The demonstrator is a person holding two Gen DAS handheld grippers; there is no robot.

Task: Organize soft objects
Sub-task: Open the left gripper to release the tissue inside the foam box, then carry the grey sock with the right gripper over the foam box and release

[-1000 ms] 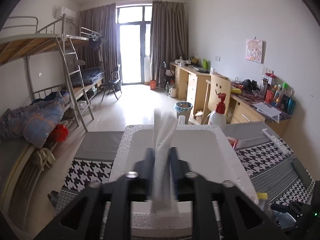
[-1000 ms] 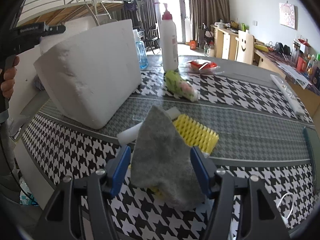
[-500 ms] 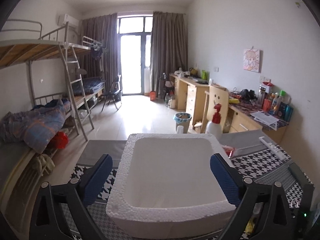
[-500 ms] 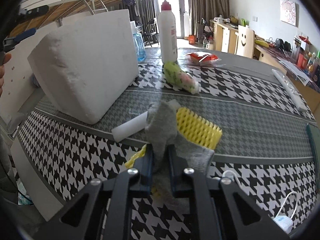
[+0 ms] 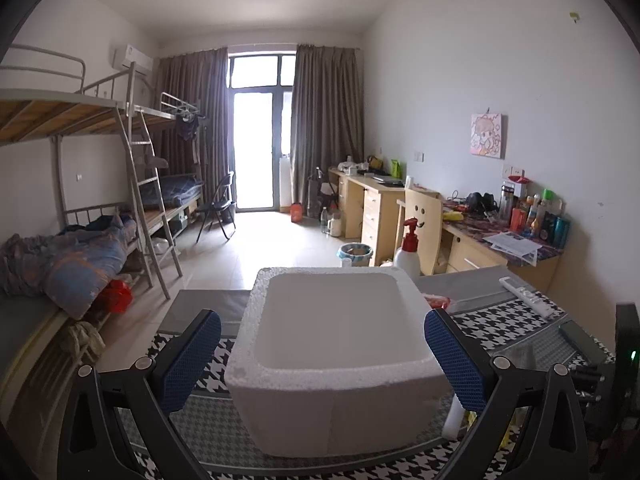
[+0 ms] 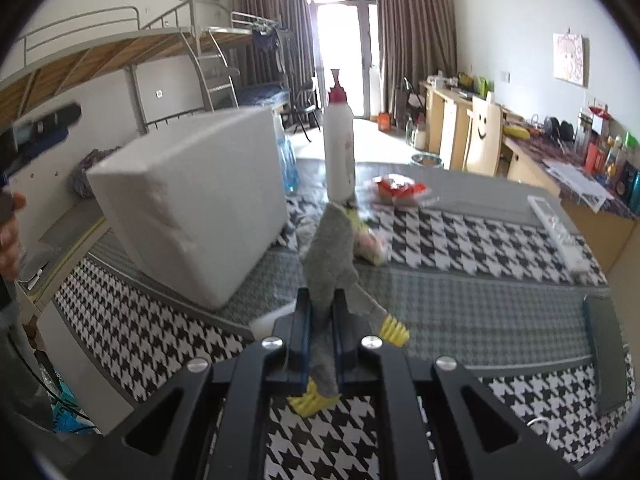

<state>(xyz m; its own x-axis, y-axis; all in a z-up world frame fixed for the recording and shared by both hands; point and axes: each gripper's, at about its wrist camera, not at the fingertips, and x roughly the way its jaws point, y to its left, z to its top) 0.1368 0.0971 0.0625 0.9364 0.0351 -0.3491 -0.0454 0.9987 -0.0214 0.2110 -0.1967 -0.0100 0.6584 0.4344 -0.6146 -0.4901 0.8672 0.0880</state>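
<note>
- Right gripper [image 6: 323, 320] pressed nearly together on a grey cloth [image 6: 330, 256], pinched at a gathered fold so the soft fabric hangs from one point and comes up whole.
- Cloth standing up between the blue pads, its lower edge trailing over a yellow ridged sponge [image 6: 394, 328] at 4 o'clock of the grip; sponge probably left on the table for a later pick.
- Left gripper [image 5: 322, 364] spread to its widest, nothing between the pads [image 5: 191, 360], just opened above the near rim of the white foam box [image 5: 336, 360].
- Box sitting open-topped at the table's 9 o'clock side on the houndstooth mat [image 6: 460, 236], likely the bin for soft items; inside looks white, contents hard to tell.
- Pump bottle [image 6: 339, 148] at 12 o'clock of the cloth, upright, a snack packet [image 6: 400, 192] at 1 o'clock.
- Next, probably: cloth carried toward 10 o'clock, over the box wall.
</note>
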